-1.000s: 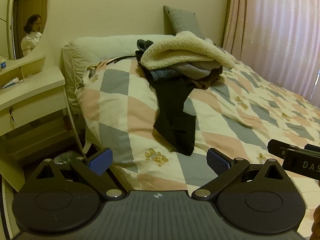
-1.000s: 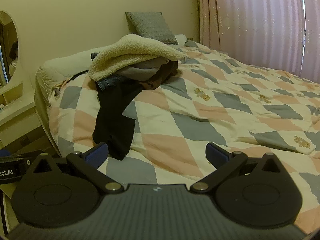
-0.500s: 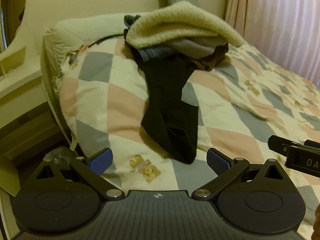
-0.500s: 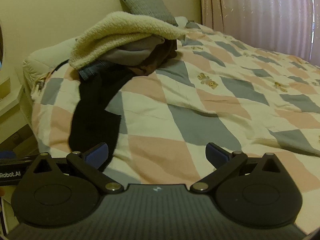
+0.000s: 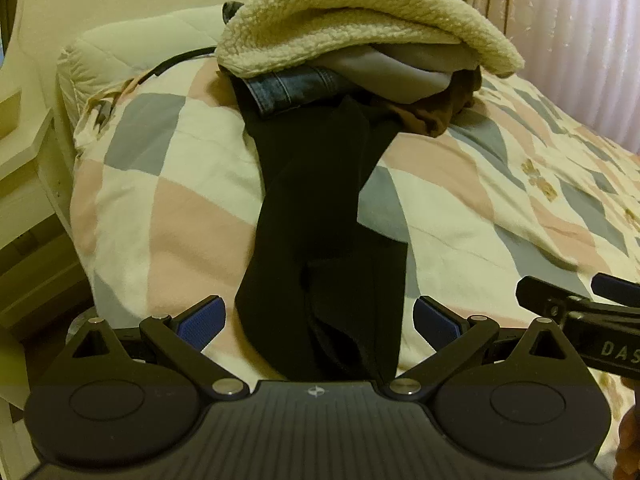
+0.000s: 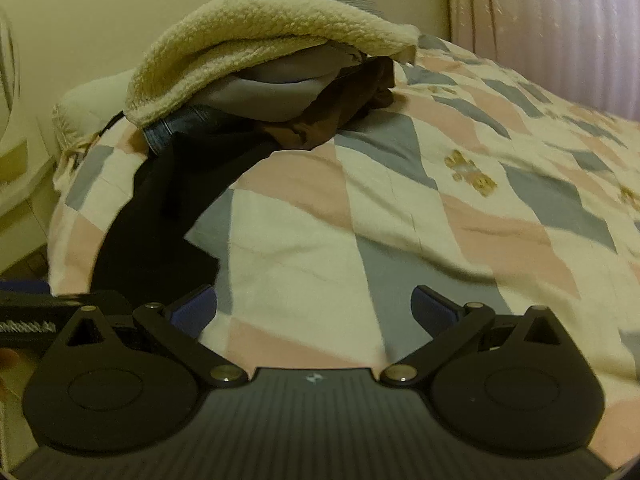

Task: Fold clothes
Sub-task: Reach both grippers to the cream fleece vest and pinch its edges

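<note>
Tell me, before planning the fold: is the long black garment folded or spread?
Unfolded: the long black garment trails loosely from under the clothes pile.

Black garment (image 5: 320,240), pastel diamond-check quilt (image 5: 460,200)

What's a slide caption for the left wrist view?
Open left gripper over black garment trailing from clothes pile on quilt.

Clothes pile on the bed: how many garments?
5 visible: cream fleece on top, grey garment beneath, jeans lower left, brown garment lower right, black trousers trailing toward the camera. More may be hidden.
</note>
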Tool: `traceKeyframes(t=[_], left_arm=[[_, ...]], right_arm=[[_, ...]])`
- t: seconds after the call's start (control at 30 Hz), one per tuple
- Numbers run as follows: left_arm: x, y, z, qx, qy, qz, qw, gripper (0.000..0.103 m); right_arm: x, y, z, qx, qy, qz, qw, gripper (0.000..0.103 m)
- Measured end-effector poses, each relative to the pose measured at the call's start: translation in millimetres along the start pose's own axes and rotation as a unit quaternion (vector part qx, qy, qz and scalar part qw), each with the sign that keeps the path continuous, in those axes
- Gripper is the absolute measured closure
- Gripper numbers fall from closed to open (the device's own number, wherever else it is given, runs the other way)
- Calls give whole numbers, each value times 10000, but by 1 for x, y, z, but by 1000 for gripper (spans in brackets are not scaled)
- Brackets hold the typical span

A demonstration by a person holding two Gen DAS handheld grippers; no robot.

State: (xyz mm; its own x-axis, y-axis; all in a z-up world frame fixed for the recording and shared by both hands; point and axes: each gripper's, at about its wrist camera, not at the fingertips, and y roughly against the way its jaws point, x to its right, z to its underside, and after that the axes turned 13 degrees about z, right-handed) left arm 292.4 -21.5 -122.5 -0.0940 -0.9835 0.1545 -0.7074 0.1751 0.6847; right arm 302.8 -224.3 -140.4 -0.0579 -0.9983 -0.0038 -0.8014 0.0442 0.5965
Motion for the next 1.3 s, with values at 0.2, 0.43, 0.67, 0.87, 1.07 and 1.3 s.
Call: traceKeyframes(t=[0.2,0.43,0.67,0.87,1.07,1.3], left_arm=[[-17,-22,-26,56,-20,90,9999,0],[-23,-29,-80,-147,-102,-157,9997,0],[-20,-17,-143,-315,-121,-23,9994,0],[-20,-21,-217,-187,-399,-191,9988,0],[-25,-56,-280,-198,-981,-163,9948,0],[-31,-88,-326,-336,-1196,242,9920,0]], right_arm=[[17,-33,-20,251,92,-187,9995,0],[32,-45,-68,39,19,-143,9999,1],[32,-37,-138,-289,-88,-235,9993,1],[53,-63,-202,-632,-835,-166,9944,1],[87,-104,-251,-981,-2247,-452,9684,1],[94,-146,-265,-1434,-3089,-533,9387,1]])
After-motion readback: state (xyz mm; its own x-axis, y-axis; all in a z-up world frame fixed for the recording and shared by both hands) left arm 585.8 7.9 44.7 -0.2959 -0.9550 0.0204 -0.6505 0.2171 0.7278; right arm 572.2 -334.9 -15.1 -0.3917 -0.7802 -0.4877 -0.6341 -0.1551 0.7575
